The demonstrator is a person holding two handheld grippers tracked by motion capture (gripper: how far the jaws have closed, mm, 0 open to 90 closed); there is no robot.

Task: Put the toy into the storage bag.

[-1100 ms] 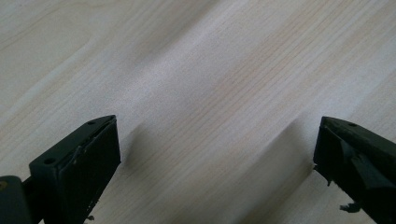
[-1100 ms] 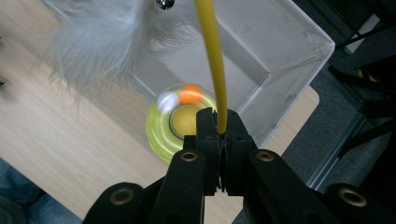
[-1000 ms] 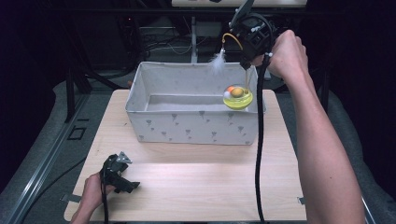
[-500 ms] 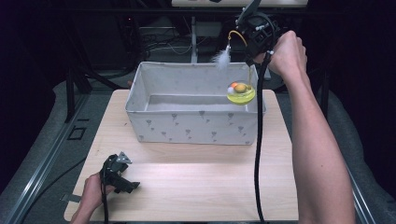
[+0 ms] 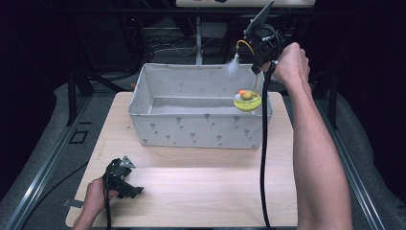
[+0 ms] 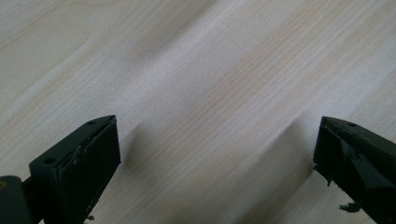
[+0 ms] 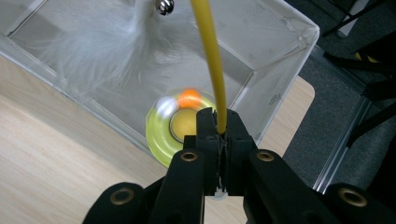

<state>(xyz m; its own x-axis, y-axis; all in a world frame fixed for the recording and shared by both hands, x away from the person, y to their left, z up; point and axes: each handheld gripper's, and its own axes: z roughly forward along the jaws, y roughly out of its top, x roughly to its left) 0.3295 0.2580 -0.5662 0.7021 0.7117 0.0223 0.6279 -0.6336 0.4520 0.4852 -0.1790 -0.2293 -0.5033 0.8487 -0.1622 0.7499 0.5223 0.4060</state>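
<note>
My right gripper (image 5: 254, 68) hangs in the upper right of the high view, above the far right corner of the bin (image 5: 201, 127), its jaws clenched on the yellow wand (image 7: 211, 60) of a cat toy. In the right gripper view the wand runs from between my pads straight up to the top edge, where a small silver bell (image 7: 164, 5) and a white feather (image 7: 100, 42) hang at the upper left, over the bin's inside. In the high view the feather (image 5: 233, 67) dangles just above the bin's far rim.

The toy's green base (image 5: 247, 101) sits low at the bin's right end, close against the right wall; I cannot tell whether it touches the floor. An orange ball (image 7: 189, 98) and a blurred white one lie on its ring.

The bin takes the far half of the table (image 5: 201, 191), its right wall near the table's right edge, its left wall set in from the left edge. The near half of the tabletop is bare wood, with open room across the lower middle of the frame.

My left gripper (image 5: 120, 177) rests at the lower left of the high view, near the table's front corner, jaws spread wide with nothing but wood (image 6: 210, 93) between them.
</note>
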